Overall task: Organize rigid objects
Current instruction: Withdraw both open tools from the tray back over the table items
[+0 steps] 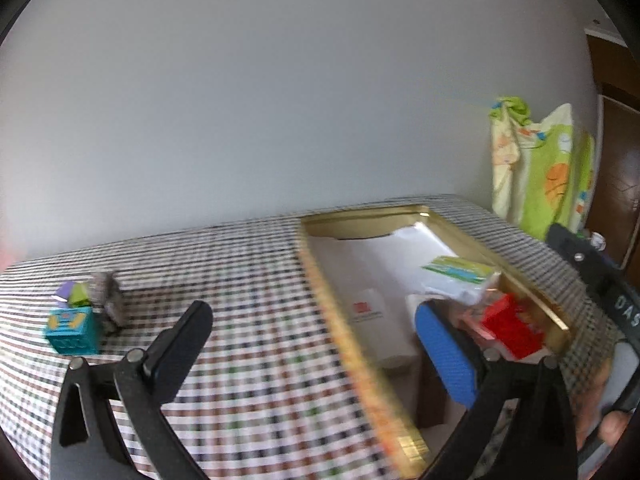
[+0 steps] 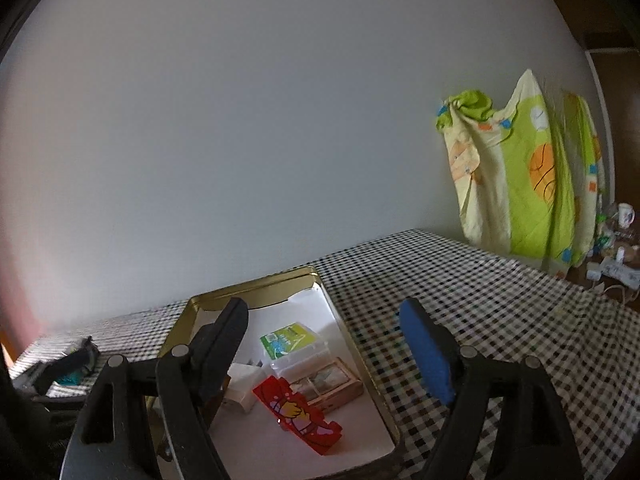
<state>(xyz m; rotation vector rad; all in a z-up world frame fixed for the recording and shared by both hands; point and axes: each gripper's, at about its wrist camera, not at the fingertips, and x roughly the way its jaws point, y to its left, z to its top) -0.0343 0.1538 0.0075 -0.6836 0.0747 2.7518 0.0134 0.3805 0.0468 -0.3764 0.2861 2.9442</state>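
Note:
A gold tin tray [image 1: 316,276] lies on the checkered table. It holds a red printed block [image 2: 296,412], a clear box with a green label [image 2: 292,340], a wooden box [image 2: 336,386] and a white box [image 1: 368,312]. My left gripper [image 1: 316,340] is wide open over the tray's left rim and nothing touches its pads. My right gripper [image 2: 324,344] is open above the tray's right side, with the red block lying free below it. Far left on the cloth sit a teal cube [image 1: 74,330], a purple-green block [image 1: 74,294] and a blurred grey object [image 1: 108,300].
A white wall runs close behind the table. A green and yellow cloth [image 2: 528,184] hangs at the back right, with a mug [image 2: 626,214] and clutter beyond it. Bare checkered tablecloth [image 2: 480,300] stretches right of the tray. A hand [image 1: 612,424] shows at the left view's right edge.

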